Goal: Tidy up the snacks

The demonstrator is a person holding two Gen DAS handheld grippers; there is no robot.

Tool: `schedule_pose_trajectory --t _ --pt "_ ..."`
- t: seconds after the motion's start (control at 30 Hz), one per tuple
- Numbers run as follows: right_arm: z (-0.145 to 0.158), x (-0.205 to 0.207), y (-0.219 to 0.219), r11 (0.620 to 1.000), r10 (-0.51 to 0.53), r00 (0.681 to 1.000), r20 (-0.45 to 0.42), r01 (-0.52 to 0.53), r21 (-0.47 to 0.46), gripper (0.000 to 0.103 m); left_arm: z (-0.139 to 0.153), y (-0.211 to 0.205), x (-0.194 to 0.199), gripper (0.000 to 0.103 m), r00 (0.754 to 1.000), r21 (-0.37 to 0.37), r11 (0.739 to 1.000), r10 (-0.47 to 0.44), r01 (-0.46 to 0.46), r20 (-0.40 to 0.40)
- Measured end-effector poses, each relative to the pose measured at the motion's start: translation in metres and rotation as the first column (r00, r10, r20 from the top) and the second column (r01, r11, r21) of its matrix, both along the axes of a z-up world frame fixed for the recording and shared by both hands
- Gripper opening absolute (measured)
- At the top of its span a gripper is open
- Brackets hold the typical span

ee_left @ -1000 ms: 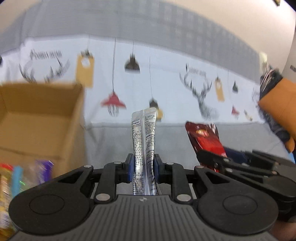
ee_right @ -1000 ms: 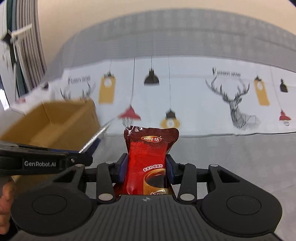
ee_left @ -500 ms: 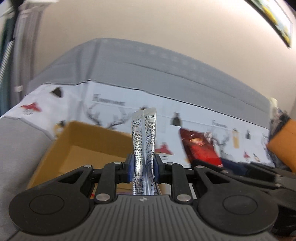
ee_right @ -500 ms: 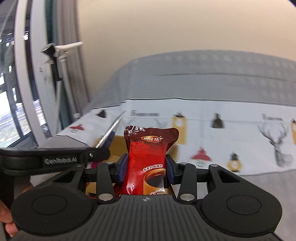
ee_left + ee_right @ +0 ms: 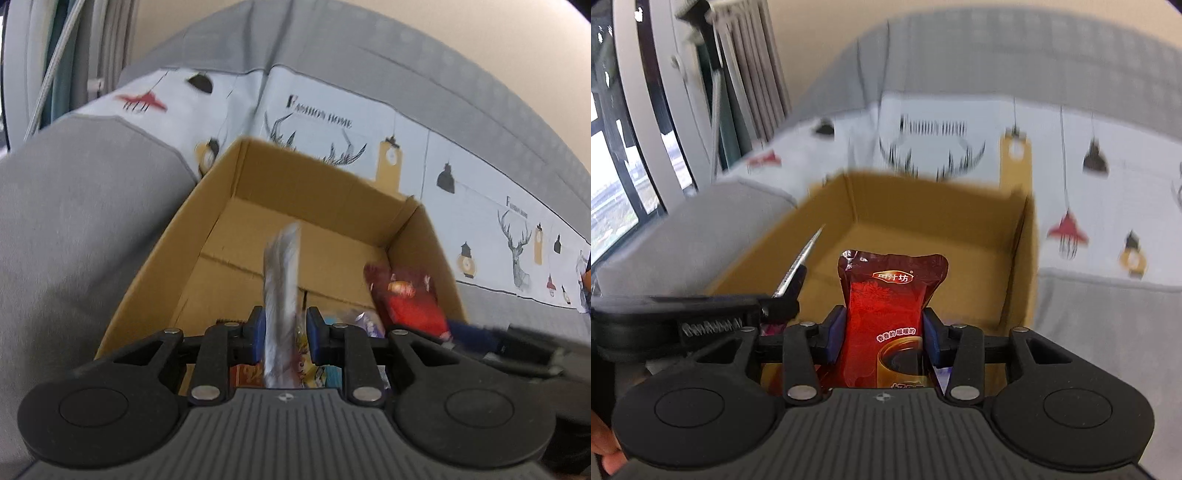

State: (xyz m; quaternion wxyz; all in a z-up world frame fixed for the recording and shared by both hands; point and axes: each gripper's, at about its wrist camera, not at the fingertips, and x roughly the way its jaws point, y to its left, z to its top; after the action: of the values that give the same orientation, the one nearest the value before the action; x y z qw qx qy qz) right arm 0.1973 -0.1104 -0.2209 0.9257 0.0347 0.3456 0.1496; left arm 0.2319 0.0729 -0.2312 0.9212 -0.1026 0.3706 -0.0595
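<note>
Both grippers over the cardboard box (image 5: 155,258) — jaws opening: left gripper (image 5: 283,334) around a silver sachet (image 5: 282,280), apparently released; right gripper (image 5: 883,334) still touching a red pouch (image 5: 886,306).

Snack packets (image 5: 351,321) in box (image 5: 303,173) on sofa (image 5: 74,221), before backrest.

Snacks half hidden in a cardboard box (image 5: 236,184)

We cannot identify the wrappers (image 5: 364,323) behind the left claw (image 5: 283,330); the silver sachet (image 5: 282,266) blurs, its print unreadable to us.
</note>
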Motion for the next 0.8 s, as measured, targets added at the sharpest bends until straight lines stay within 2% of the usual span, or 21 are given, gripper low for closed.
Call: schedule_pose_trajectory --t 0.03,0.07,0.1,0.13,0.17,0.3,0.37,0.5,0.57,0.67,0.8 --pt "-0.005 0.000 0.000 1.000 -0.014 1.000 -0.020 0.014 -0.004 0.053 0.002 0.002 -0.001 0.035 1.000 -0.010 1.000 0.004 -0.004 -0.007" --pt "-0.008 -0.001 0.001 1.000 -0.029 0.999 -0.027 0.029 -0.004 0.055 0.004 0.005 -0.002 0.051 1.000 -0.035 0.999 0.009 -0.009 -0.008" --pt "-0.009 -0.003 -0.002 0.999 -0.047 0.998 -0.033 0.047 0.000 0.061 0.011 0.008 -0.006 0.061 1.000 -0.065 0.998 0.018 -0.018 -0.003" --pt "-0.007 -0.007 -0.004 0.998 -0.066 0.997 -0.035 0.067 0.003 0.070 0.019 0.008 -0.011 0.077 1.000 -0.075 0.997 0.024 -0.023 0.010" --pt "-0.003 -0.012 -0.007 0.997 -0.080 0.996 -0.027 0.080 0.001 0.073 0.029 0.006 -0.016 0.087 0.999 -0.068 0.998 0.019 -0.017 0.030" --pt "0.025 -0.038 -0.013 0.995 -0.097 0.995 -0.008 0.097 0.007 0.076 0.074 -0.007 -0.044 0.092 0.994 -0.020 0.999 -0.038 0.041 0.101" --pt "0.045 -0.052 -0.018 0.993 -0.110 0.994 0.007 0.109 0.032 0.084 0.096 -0.012 -0.059 0.103 0.993 -0.024 0.998 -0.056 0.058 0.105" --pt "0.097 -0.091 -0.029 0.983 -0.151 0.987 0.052 0.144 0.116 0.098 0.140 -0.027 -0.096 0.103 0.984 -0.040 0.993 -0.105 0.112 0.146" --pt "0.121 -0.109 -0.034 0.981 -0.170 0.983 0.074 0.161 0.108 0.100 0.160 -0.034 -0.116 0.103 0.982 -0.017 0.994 -0.100 0.104 0.163" --pt "0.148 -0.139 -0.040 0.977 -0.204 0.973 0.110 0.196 0.080 0.102 0.188 -0.055 -0.140 0.103 0.986 0.086 0.993 -0.094 0.083 0.140" --pt "0.164 -0.167 -0.050 0.974 -0.224 0.974 0.044 0.222 0.053 0.102 0.207 -0.083 -0.169 0.103 0.991 0.263 0.963 -0.086 0.057 0.099"
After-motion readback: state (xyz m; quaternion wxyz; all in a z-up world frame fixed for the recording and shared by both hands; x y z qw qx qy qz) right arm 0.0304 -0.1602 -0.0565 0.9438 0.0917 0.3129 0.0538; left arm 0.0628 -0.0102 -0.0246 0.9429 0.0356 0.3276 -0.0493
